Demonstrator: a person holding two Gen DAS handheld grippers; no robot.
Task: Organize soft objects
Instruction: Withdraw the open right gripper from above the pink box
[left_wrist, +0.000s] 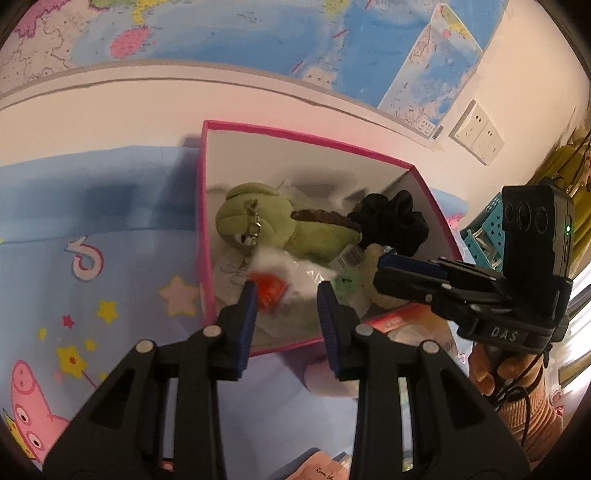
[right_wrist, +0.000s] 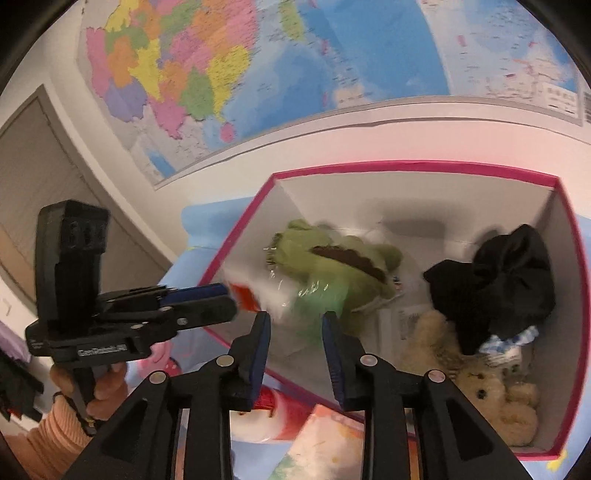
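While both grippers hovered over the pink box (left_wrist: 202, 229), left gripper (left_wrist: 286, 295) and right gripper (right_wrist: 295, 325) had jaws apart, gripping nothing; green plush (left_wrist: 258, 225) lay inside.

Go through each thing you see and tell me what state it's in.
Pink box: open, no lid.
Green plush: lying inside.
Black scrunchie: inside, atop the teddy bear.
Plastic-wrapped item: blurred, over the box.
Left gripper: jaws apart.
Right gripper: jaws apart.
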